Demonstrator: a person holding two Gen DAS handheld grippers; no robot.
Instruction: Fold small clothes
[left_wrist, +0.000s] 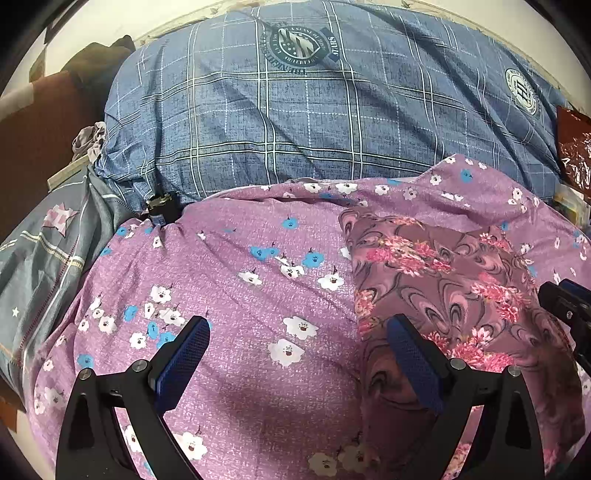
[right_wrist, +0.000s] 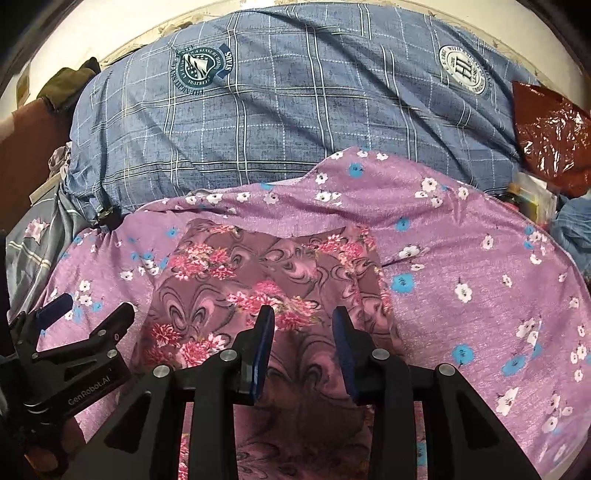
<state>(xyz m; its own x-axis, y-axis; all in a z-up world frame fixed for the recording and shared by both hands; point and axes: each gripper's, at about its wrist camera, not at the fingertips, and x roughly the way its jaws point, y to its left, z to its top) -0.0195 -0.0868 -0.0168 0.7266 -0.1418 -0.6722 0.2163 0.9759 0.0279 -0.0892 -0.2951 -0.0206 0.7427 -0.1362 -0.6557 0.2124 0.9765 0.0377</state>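
Observation:
A small mauve garment with pink flowers and swirls (left_wrist: 443, 280) lies flat on a purple floral bedsheet (left_wrist: 240, 288). My left gripper (left_wrist: 299, 332) is open and empty, over the sheet at the garment's left edge. In the right wrist view the garment (right_wrist: 258, 273) lies straight ahead. My right gripper (right_wrist: 303, 317) is open, narrower than the left, hovering over the garment's near part with nothing between its pads. The left gripper also shows at the left edge of the right wrist view (right_wrist: 86, 306); part of the right gripper shows at the right edge of the left wrist view (left_wrist: 565, 299).
A big blue plaid quilt (left_wrist: 314, 110) is piled behind the sheet. A grey star-print cloth (left_wrist: 44, 251) hangs at the left. A red plastic bag (right_wrist: 550, 136) and clutter sit at the right. A small black object (left_wrist: 160, 210) lies at the sheet's far-left corner.

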